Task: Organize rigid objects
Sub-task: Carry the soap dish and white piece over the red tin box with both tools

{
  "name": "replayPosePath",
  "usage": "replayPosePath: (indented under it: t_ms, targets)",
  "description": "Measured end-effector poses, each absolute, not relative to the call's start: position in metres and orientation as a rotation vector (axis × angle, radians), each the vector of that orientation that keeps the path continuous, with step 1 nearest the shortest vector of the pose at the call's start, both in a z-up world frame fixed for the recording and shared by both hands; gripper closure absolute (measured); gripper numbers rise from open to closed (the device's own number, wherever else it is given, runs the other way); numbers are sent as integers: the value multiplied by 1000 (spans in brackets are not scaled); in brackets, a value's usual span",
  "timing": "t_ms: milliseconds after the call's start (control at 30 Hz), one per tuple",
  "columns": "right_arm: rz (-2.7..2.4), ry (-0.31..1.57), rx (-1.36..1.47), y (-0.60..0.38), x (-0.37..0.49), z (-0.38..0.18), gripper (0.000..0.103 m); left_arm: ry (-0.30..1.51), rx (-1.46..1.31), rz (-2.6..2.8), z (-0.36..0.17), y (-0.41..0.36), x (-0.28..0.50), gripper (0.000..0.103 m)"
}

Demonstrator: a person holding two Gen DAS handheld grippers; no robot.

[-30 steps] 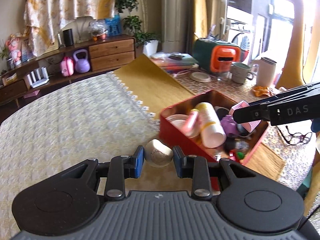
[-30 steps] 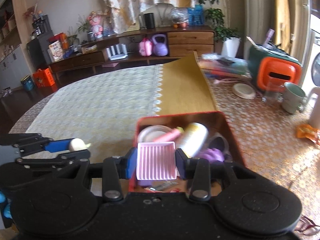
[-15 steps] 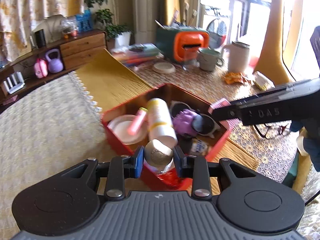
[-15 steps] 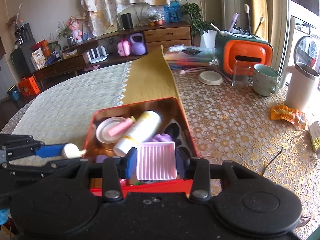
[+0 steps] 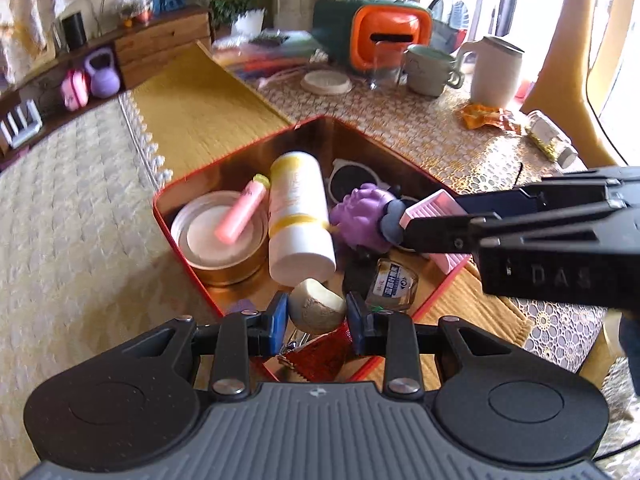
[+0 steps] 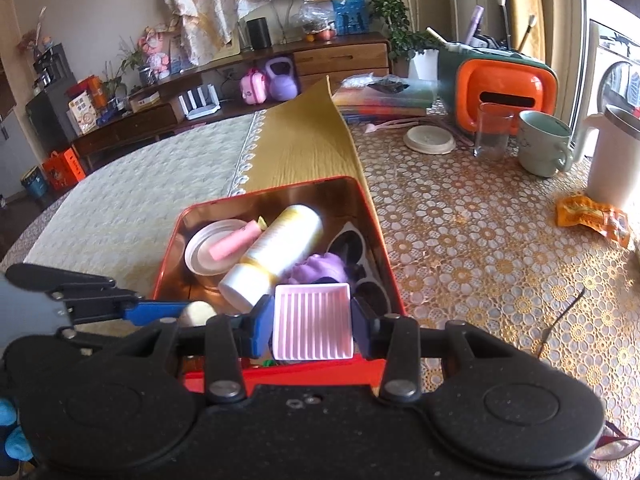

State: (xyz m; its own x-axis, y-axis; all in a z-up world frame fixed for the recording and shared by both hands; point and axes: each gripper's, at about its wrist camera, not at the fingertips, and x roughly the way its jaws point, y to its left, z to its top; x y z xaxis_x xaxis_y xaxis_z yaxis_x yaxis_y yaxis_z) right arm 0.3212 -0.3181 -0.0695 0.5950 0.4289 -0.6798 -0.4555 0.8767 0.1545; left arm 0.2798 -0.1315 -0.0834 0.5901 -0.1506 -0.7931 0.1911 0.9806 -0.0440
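Beige and rounded, a stone-like lump (image 5: 317, 306) sits clamped in my left gripper (image 5: 317, 314) over the red tin (image 5: 160, 210)'s near corner; my right gripper (image 6: 313, 328) pinches a pink ribbed tray (image 6: 313, 322) above its near edge. I judge both are ready to drop: lower, find gaps, release. Beyond lie a white bottle (image 5: 298, 216) and a purple toy (image 5: 360, 216); what fills the tin's floor beneath my fingers is hidden.
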Motion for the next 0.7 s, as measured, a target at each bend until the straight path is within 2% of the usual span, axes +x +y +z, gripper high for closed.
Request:
replayPosePath:
  t_ms: [700]
  targets:
    - [499, 843, 12, -318, 332, -87, 61, 951, 32, -206, -95, -136, 293, 72]
